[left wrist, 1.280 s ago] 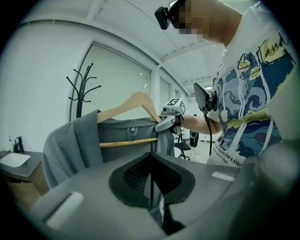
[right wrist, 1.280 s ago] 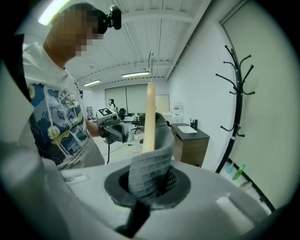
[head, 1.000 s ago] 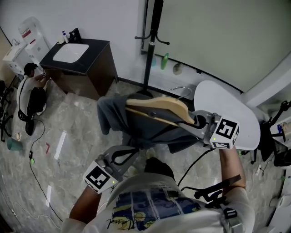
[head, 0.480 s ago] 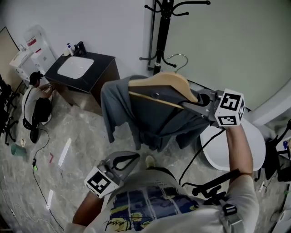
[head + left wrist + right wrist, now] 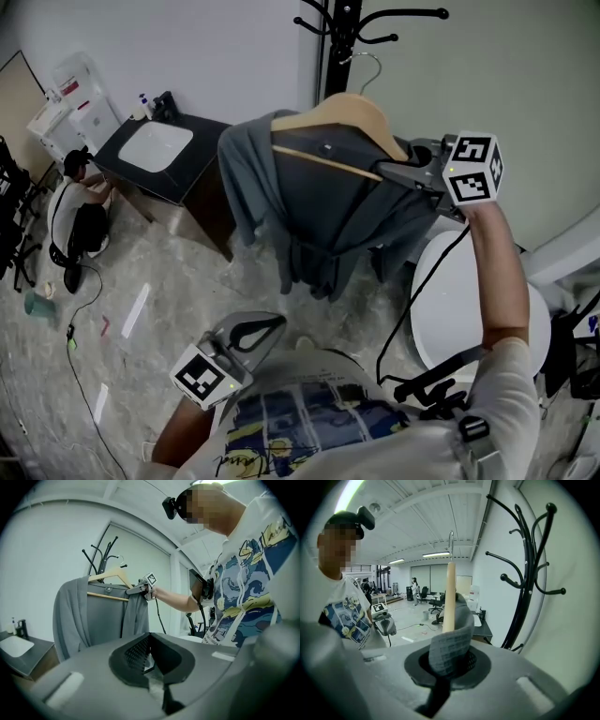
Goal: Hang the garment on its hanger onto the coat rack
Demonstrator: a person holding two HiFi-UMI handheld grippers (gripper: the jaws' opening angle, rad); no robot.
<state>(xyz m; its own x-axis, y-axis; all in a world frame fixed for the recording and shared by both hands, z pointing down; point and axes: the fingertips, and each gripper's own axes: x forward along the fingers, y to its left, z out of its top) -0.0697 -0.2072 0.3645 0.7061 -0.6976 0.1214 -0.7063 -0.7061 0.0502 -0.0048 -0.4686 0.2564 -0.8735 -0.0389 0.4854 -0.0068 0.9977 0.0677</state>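
Note:
A grey garment [image 5: 319,206] hangs on a wooden hanger [image 5: 347,112] that is lifted high, close in front of the black coat rack [image 5: 345,28]. The hanger's metal hook [image 5: 372,64] stands just right of the rack's pole, below its upper prongs, and hangs on nothing. My right gripper [image 5: 412,173] is shut on the hanger's right end, with grey cloth [image 5: 450,648] pinched between the jaws. The rack's curved prongs [image 5: 529,573] rise to the right in the right gripper view. My left gripper [image 5: 272,323] is low near the person's chest, shut and empty, pointing toward the garment [image 5: 93,616].
A dark cabinet with a white sink [image 5: 155,150] stands at the left by the wall. A white round table [image 5: 450,309] lies below the right arm. A person crouches on the floor at far left [image 5: 75,202], with cables around.
The right gripper has lifted the hanger and garment up and toward the coat rack; the hook now sits beside the pole. The left gripper has hardly moved.

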